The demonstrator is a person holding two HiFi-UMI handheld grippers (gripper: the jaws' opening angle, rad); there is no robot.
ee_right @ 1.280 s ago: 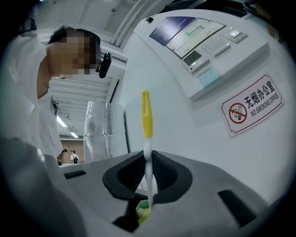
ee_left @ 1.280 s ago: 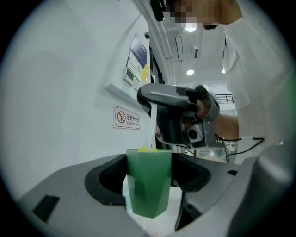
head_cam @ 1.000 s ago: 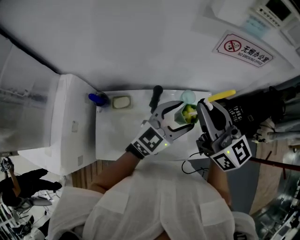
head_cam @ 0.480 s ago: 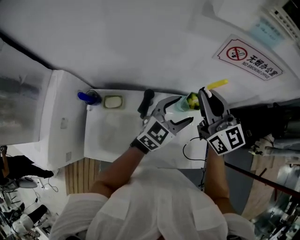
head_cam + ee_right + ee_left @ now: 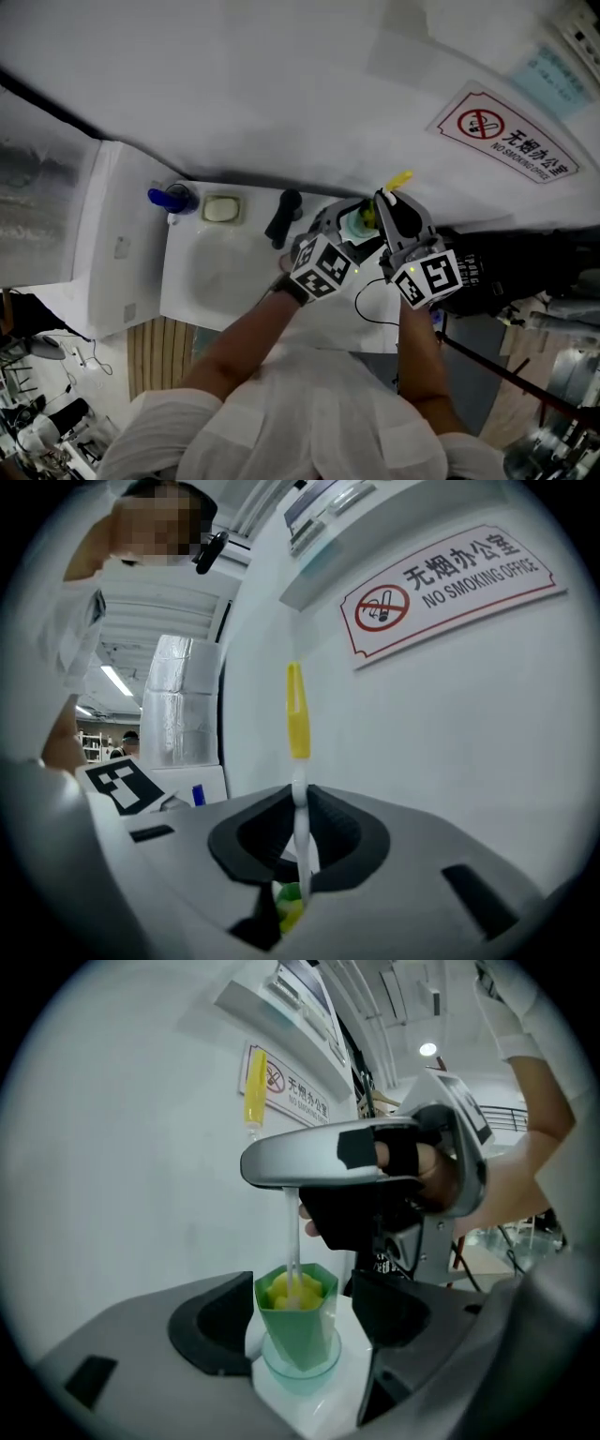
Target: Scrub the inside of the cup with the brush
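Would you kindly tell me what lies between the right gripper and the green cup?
The white stem of the brush bridges that gap: gripped by the right gripper, it runs down into the cup. The left gripper view shows it.

text: 无烟办公室; NO SMOKING OFFICE | on: wall sign (image 5: 450, 583) | symbol: crossed-out cigarette in red circle

Wall (image 5: 281, 112) hems the cup (image 5: 355, 224); open counter (image 5: 225, 281) lies left.
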